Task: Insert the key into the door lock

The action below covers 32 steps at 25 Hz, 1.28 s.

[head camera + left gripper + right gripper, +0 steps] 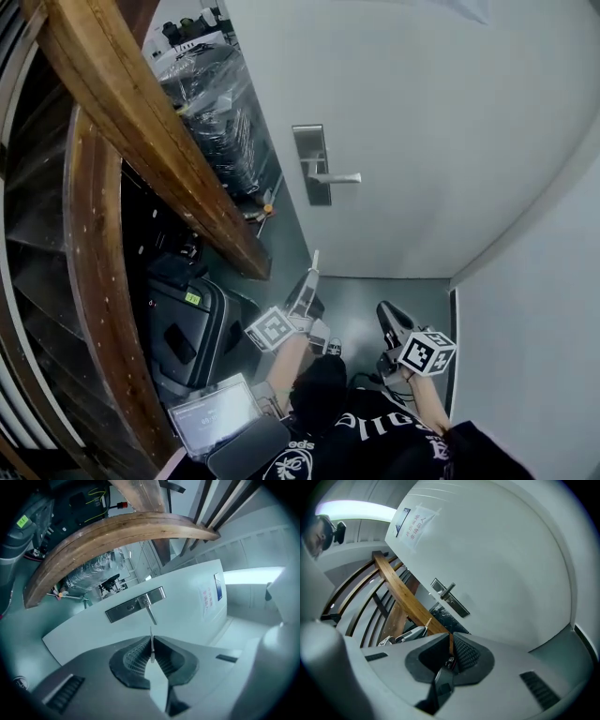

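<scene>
A white door carries a steel lock plate with a lever handle. My left gripper is shut on a thin metal key whose blade points up toward the door, well below the plate. In the left gripper view the key stands edge-on between the shut jaws, and the lock plate lies straight ahead, apart from it. My right gripper hangs lower at the right, shut with nothing seen in it. The right gripper view shows its own shut gripper, the lock plate and the left gripper.
A wooden stair handrail slants across the left. Behind it stand a plastic-wrapped black bundle, a dark suitcase and an open laptop. A white wall closes in on the right. A paper notice hangs on the door.
</scene>
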Available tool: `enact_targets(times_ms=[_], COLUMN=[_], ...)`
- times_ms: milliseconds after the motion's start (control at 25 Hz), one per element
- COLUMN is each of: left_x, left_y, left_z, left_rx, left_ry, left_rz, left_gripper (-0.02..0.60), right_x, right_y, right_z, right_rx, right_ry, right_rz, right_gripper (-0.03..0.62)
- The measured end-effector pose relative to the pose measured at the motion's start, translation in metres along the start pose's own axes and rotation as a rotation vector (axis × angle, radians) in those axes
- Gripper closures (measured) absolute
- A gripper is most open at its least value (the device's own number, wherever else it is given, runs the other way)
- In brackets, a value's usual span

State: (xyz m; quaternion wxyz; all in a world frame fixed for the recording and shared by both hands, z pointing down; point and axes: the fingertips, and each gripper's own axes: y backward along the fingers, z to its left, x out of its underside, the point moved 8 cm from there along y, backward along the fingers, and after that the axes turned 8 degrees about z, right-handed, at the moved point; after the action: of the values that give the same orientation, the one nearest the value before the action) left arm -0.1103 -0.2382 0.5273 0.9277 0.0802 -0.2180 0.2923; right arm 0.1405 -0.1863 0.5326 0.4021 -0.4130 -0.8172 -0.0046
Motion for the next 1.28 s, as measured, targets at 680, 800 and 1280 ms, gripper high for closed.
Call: enact_targets(times_ms=[680, 800, 1280], left_x=[-0.094, -0.093, -0.098], left_y=[-0.154, -0.165, -0.181], left_z=[0.082, 0.082, 0.087], left_rx=[0.107, 0.119, 0.151], left_ry=[0.386, 0.410, 0.496], left_rz=[-0.181, -0.171, -0.198], left_gripper=[0.558, 0.558, 0.558], right_x=[-0.072, -0.073, -0.063], right_y=[-0.073, -0.077, -0.070], right_z=[-0.025, -0.026, -0.035], right_rx=[0.096, 0.106, 0.146], right_ry=[-0.027, -0.039, -0.069], right_rz=[-0.049, -0.056, -0.067], right_gripper=[0.559, 0.559, 0.559])
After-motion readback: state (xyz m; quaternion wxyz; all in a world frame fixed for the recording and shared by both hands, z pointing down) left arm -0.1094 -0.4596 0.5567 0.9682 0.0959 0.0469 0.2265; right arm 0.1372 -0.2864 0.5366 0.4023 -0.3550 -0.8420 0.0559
